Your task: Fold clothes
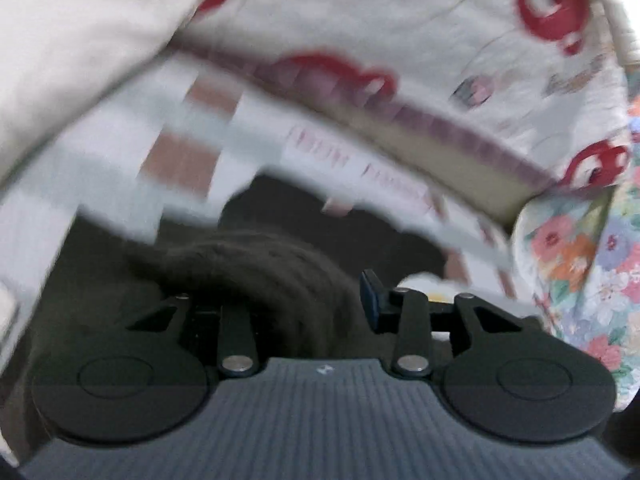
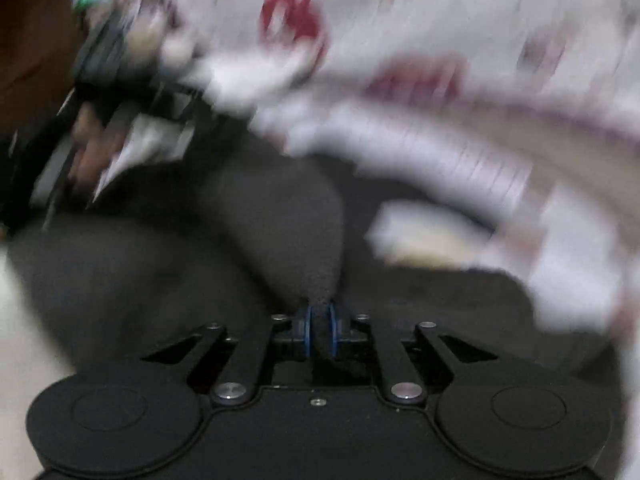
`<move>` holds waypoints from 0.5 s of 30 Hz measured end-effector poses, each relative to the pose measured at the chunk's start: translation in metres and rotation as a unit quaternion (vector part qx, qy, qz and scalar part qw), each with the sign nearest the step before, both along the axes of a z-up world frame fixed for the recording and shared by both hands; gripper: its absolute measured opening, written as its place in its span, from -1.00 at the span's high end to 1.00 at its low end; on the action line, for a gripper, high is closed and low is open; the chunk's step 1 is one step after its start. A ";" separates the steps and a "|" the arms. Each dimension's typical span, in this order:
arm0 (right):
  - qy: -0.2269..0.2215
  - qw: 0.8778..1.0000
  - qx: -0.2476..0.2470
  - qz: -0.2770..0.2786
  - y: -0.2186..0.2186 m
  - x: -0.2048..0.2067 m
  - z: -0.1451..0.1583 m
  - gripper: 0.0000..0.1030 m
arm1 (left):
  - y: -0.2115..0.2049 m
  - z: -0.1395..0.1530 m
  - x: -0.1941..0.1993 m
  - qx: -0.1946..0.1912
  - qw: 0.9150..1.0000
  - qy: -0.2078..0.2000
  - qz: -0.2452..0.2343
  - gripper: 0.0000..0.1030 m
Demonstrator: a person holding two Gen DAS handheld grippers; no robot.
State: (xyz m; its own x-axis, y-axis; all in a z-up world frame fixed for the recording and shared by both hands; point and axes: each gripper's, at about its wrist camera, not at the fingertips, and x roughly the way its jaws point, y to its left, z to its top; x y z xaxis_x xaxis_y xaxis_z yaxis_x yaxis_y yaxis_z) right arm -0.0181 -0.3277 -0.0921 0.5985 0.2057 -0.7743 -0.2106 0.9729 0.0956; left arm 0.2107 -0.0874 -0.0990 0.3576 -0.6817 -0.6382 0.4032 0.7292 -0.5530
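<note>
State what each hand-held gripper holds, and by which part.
Right hand-held gripper: shut on a bunched fold of the dark grey garment. Left hand-held gripper: open around that garment.

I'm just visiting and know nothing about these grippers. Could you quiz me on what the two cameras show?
1. True or false: the right gripper is shut on the dark grey garment.
2. Which print does the white bedding carry: A red shapes, B green stripes, C black dots?
3. Fill in: the left gripper stands ____.

Key: 1 true; 2 A; 3 open, its fingers wide apart with grey cloth bunched between them.
</note>
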 end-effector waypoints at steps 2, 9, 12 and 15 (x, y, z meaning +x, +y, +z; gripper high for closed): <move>0.046 0.999 0.021 -0.002 0.003 -0.005 -0.023 0.67 | 0.004 -0.004 0.003 -0.008 1.000 0.019 0.007 0.19; 0.042 0.987 0.154 -0.034 -0.036 -0.001 0.012 0.11 | 0.009 -0.010 0.007 -0.002 1.000 0.021 0.021 -0.03; 0.019 0.976 0.192 -0.097 -0.062 0.005 0.029 0.04 | 0.005 -0.012 0.007 0.005 1.000 0.019 0.019 -0.06; 0.017 0.968 0.222 -0.114 -0.071 0.032 0.029 -0.02 | 0.002 -0.013 0.005 0.010 1.000 0.012 0.010 0.15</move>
